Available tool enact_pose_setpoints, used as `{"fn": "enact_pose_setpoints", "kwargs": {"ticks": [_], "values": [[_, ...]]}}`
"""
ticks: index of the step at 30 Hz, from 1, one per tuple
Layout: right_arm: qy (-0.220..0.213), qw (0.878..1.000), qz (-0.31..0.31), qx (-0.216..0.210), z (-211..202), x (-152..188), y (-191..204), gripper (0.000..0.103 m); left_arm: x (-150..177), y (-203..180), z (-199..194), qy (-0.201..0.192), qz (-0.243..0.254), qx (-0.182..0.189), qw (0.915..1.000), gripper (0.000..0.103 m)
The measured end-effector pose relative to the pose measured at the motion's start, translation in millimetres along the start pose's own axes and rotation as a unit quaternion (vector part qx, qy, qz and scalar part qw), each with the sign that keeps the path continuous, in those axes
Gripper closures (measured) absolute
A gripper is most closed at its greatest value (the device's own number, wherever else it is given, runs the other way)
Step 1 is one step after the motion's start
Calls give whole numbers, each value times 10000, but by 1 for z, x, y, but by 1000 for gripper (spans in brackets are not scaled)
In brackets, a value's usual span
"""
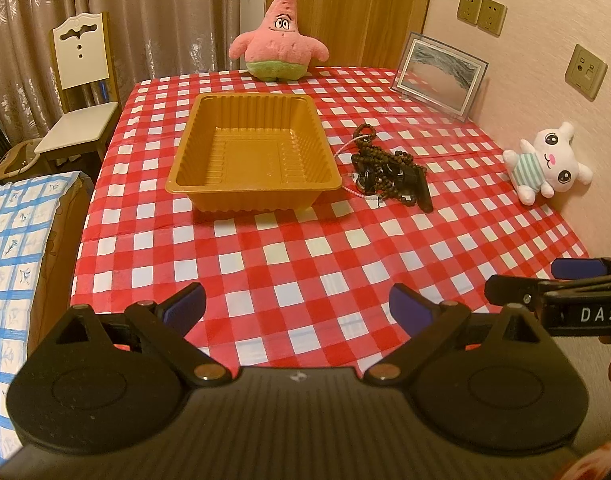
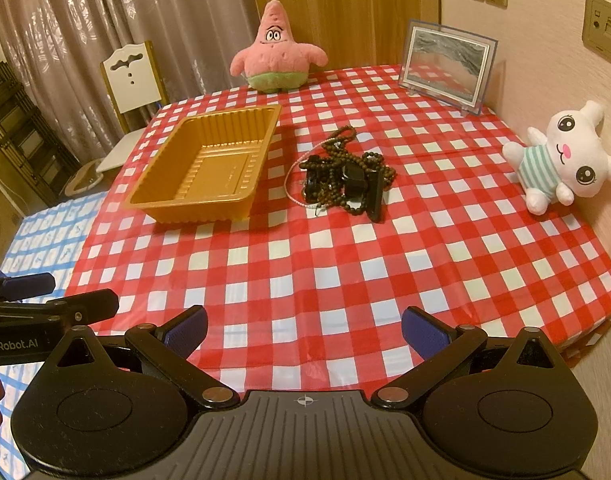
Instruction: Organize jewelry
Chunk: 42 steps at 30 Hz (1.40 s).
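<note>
A pile of jewelry (image 1: 389, 170), dark bead strings with a thin pink-white strand, lies on the red-and-white checked table (image 1: 289, 264), just right of an empty gold plastic tray (image 1: 254, 152). The pile (image 2: 345, 176) and tray (image 2: 209, 164) also show in the right wrist view. My left gripper (image 1: 297, 304) is open and empty, hovering over the table's near edge, well short of the tray. My right gripper (image 2: 303, 326) is open and empty, also near the front edge. Each gripper shows at the side of the other's view.
A pink starfish plush (image 1: 279, 40) stands at the table's back. A framed picture (image 1: 439, 76) and a white bunny plush (image 1: 547, 162) sit along the right wall. A white chair (image 1: 81, 92) and a blue-checked surface (image 1: 13, 264) are to the left.
</note>
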State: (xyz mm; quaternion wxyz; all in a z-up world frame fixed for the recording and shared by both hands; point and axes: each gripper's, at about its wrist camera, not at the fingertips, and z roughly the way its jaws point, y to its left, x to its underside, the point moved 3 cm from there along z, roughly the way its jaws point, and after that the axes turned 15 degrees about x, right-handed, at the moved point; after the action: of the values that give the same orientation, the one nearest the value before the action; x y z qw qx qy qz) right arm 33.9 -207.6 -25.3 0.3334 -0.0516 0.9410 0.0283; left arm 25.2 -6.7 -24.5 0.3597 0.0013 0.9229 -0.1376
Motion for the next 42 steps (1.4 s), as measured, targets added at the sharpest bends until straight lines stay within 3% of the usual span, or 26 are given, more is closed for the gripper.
{"fn": "enact_pose_setpoints", "kwargs": {"ticks": [20, 31, 42], "values": [[8, 10000, -7, -9, 5, -3, 0, 0, 0, 1, -1, -2, -10, 5, 10000, 5], [69, 10000, -23, -47, 20, -6, -5, 0, -12, -4, 21, -51, -86, 9, 9999, 5], [32, 9999, 97, -61, 50, -18, -24, 0, -17, 28, 34, -239, -447, -78, 9987, 5]]}}
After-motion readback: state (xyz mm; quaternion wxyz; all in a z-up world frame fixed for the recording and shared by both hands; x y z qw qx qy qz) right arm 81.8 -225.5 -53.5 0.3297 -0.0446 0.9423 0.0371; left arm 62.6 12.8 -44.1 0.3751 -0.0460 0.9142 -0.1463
